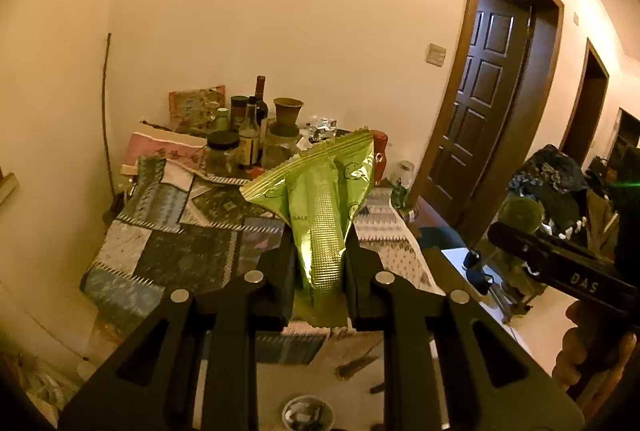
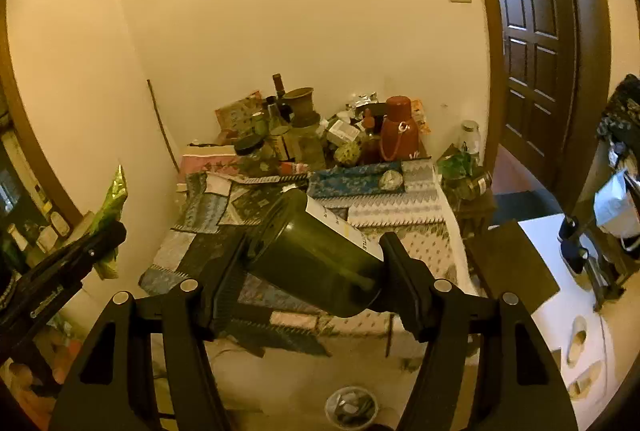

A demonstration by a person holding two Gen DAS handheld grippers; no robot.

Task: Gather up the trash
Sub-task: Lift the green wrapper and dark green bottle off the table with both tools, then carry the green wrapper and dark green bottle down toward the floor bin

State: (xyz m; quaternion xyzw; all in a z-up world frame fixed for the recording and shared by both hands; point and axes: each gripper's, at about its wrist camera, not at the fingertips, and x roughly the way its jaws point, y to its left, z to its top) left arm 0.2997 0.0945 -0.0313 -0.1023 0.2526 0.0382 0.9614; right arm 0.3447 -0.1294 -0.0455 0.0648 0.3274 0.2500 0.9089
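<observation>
Trash | left gripper point(image 1: 320, 255) pinching green wrapper point(image 1: 320, 207) | right gripper point(image 2: 316, 263) clamping dark bottle point(image 2: 316, 255)

The bench point(image 2: 404, 231) wears a patchwork cloth point(image 2: 208, 207), with jars point(image 2: 252, 151), bottles point(image 2: 280, 99) and a red flask point(image 2: 400, 129) crowded along its far edge by the wall.

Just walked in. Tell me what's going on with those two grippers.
A person is collecting trash with a handheld gripper in each hand. The left gripper has its jaws shut on a crumpled green snack wrapper. The right gripper clamps a dark green jar, tilted on its side. Both are held in the air above the patchwork-covered table, whose far end is crowded with bottles and jars.
</observation>
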